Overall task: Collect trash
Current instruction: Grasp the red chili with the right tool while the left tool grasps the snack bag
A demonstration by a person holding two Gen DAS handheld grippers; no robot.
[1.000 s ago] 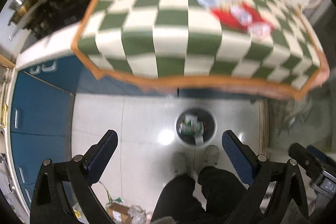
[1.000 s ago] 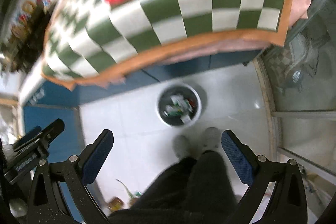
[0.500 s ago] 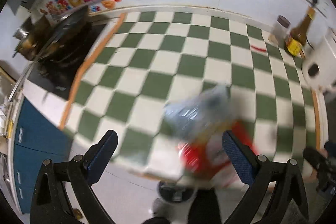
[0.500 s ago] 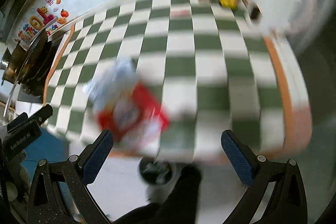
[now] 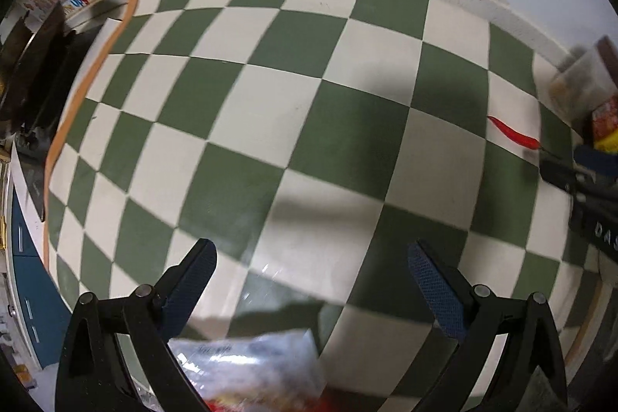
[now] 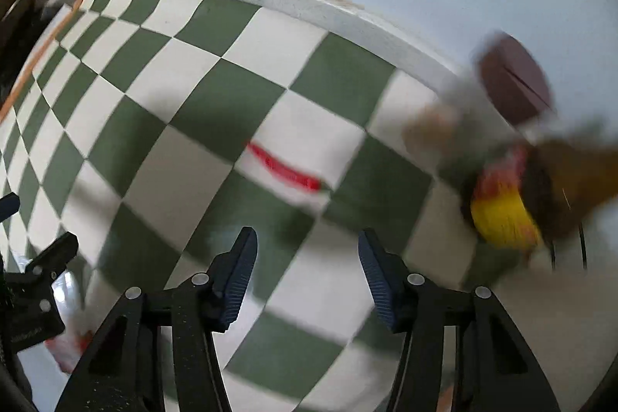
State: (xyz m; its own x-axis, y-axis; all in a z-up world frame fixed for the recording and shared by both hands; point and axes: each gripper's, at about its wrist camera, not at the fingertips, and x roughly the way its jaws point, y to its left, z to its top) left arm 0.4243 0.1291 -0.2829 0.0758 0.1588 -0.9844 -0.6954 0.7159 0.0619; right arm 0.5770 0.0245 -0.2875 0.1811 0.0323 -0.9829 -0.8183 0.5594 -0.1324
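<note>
A green and white checked cloth (image 5: 293,111) covers the table. My left gripper (image 5: 311,280) is open and empty, low over the cloth, with a clear plastic wrapper (image 5: 247,361) over red packaging just under and behind its fingers. A thin red chilli (image 5: 513,136) lies on the cloth at the right; in the right wrist view the chilli (image 6: 284,170) lies just ahead of my right gripper (image 6: 307,267). The right gripper is open and empty, its jaws partly closed in.
A jar with a brown lid (image 6: 513,83) and a bottle with a yellow label (image 6: 506,207) stand at the back right. A dark stove (image 5: 34,72) lies left of the cloth. The other gripper (image 5: 587,199) shows at the right edge. A white wall stands behind.
Both grippers rose from over the floor bin to the table top and moved in over the cloth. The right gripper's jaws have narrowed as it came up to the chilli.
</note>
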